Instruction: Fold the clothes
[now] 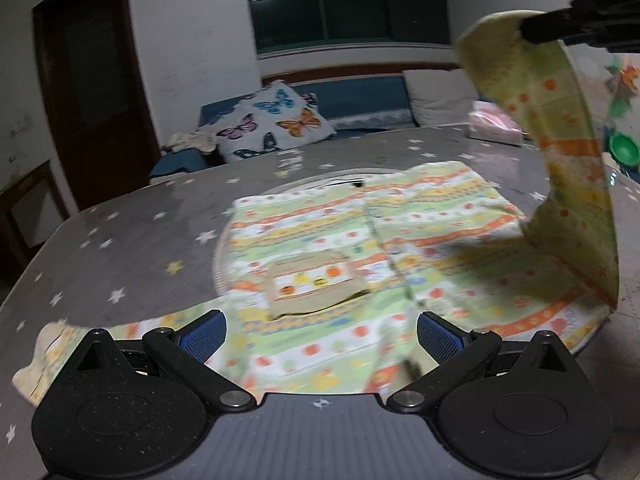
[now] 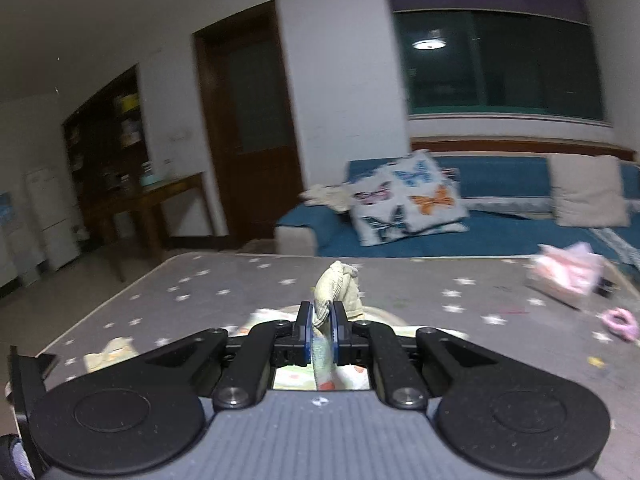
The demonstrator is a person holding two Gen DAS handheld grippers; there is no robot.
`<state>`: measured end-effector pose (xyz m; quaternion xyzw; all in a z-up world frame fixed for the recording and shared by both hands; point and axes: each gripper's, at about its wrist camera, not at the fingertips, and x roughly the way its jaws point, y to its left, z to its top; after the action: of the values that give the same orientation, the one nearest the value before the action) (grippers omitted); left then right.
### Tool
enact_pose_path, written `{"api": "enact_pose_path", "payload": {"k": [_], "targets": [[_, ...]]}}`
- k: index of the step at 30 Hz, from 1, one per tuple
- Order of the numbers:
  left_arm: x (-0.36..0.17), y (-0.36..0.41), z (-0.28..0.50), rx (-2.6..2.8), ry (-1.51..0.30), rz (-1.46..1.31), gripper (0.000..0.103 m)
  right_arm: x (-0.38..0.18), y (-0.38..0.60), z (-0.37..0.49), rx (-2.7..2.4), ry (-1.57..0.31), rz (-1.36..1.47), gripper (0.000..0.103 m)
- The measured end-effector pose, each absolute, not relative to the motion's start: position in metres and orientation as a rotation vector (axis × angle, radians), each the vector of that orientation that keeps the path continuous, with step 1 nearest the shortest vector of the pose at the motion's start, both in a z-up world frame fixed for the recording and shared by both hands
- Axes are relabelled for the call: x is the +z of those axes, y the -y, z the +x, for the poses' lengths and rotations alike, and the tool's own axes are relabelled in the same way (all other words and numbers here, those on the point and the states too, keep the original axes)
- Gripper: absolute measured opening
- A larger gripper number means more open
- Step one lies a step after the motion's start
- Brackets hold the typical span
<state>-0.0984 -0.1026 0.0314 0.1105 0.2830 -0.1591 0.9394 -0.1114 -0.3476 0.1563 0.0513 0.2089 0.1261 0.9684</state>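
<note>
A small yellow-green garment with orange stripes and a chest pocket lies spread on the grey star-patterned table. My left gripper is open and empty, hovering over the garment's near edge. My right gripper is shut on the cuff of the garment's right sleeve. In the left wrist view that sleeve hangs lifted high above the table at the right, from the black right gripper. The left sleeve lies flat at the near left.
A pink tissue pack sits at the table's far right, with a pink ring beside it. A green toy is at the right edge. A blue sofa with a butterfly cushion stands behind the table.
</note>
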Motion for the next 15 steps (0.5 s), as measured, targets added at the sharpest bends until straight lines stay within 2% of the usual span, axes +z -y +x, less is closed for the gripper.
{"api": "enact_pose_path", "payload": {"k": [5, 10, 15], "targets": [[0.028, 0.078, -0.098, -0.28, -0.589, 0.19, 0.103, 0.14, 0.291, -0.086, 0.361, -0.485, 0.06, 0.008], [0.027, 0.061, -0.097, -0.241, -0.599, 0.172, 0.103, 0.114, 0.259, -0.079, 0.44, -0.578, 0.046, 0.02], [0.029, 0.054, -0.093, -0.219, -0.597, 0.159, 0.103, 0.103, 0.275, -0.087, 0.417, -0.627, 0.018, 0.031]]}}
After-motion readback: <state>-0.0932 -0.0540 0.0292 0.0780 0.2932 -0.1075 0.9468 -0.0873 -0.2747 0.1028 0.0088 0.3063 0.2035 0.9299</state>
